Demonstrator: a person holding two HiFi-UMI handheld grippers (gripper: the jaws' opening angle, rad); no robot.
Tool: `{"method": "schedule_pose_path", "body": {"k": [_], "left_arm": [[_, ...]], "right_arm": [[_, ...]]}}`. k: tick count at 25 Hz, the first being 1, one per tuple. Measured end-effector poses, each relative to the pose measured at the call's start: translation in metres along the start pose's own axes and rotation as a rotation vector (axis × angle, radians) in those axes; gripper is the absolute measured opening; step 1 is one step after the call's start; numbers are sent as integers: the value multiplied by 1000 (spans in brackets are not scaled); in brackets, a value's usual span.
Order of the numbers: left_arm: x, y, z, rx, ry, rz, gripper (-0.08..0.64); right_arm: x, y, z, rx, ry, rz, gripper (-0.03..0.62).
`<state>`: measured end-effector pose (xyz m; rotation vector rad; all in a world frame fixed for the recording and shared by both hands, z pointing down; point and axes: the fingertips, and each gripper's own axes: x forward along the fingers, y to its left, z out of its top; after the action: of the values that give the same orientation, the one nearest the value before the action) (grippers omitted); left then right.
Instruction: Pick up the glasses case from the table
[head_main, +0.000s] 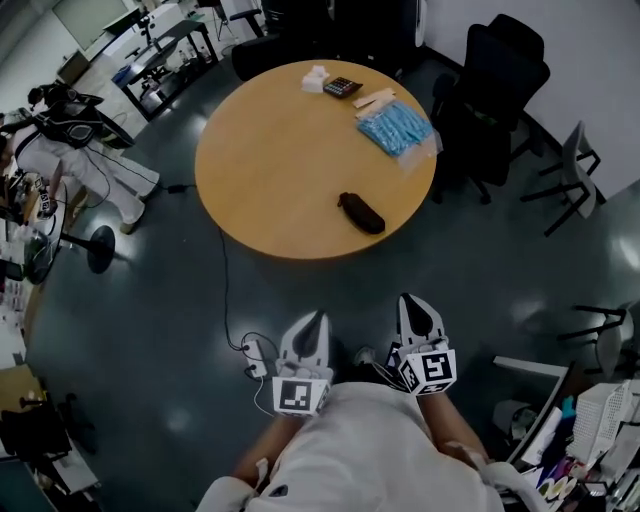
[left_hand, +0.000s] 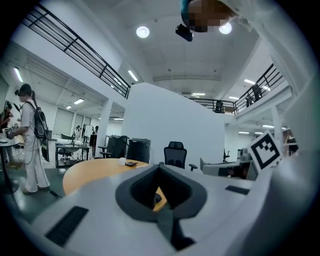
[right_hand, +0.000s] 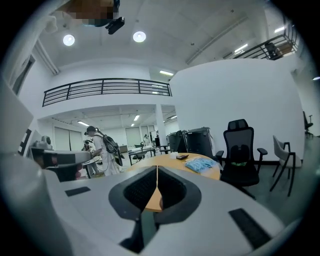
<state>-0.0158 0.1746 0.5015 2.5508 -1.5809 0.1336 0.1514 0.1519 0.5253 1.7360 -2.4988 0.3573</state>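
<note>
The black glasses case (head_main: 361, 213) lies on the round wooden table (head_main: 270, 170), near its front right edge. Both grippers hang close to the person's body over the floor, well short of the table and pointing toward it. The left gripper (head_main: 312, 320) has its jaws together with nothing between them; its own view shows the tips meeting (left_hand: 160, 166) with the table (left_hand: 95, 172) beyond. The right gripper (head_main: 412, 302) is also shut and empty, and its tips (right_hand: 157, 167) line up with the table edge (right_hand: 170, 162) ahead.
At the table's far side lie a blue packet (head_main: 395, 127), a calculator (head_main: 342, 87), a white box (head_main: 315, 79) and wooden sticks (head_main: 375, 98). Black office chairs (head_main: 495, 90) stand at the right. A person (head_main: 70, 150) works at the left. A power strip with cable (head_main: 255, 355) lies on the floor.
</note>
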Motion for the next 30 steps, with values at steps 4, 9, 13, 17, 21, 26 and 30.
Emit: {"method": "schedule_pose_path", "body": {"k": [4, 9, 13, 17, 21, 26, 30], "left_arm": [[34, 31, -3, -16, 25, -11, 8], [111, 86, -3, -16, -15, -33, 8], [168, 126, 22, -34, -28, -77, 8], [208, 158, 41, -54, -26, -94, 8], [237, 176, 46, -63, -20, -91, 8], [268, 183, 47, -68, -14, -84, 8], [287, 184, 48, -89, -7, -64, 8]], "right_arm": [[53, -6, -7, -17, 41, 15, 17], [144, -26, -13, -70, 103, -15, 17], [206, -41, -29, -92, 232, -1, 17], [255, -53, -56, -92, 404, 59, 18], [292, -69, -93, -82, 565, 104, 86], [327, -78, -146, -185, 784, 186, 261], [341, -80, -185, -300, 943, 255, 296]]}}
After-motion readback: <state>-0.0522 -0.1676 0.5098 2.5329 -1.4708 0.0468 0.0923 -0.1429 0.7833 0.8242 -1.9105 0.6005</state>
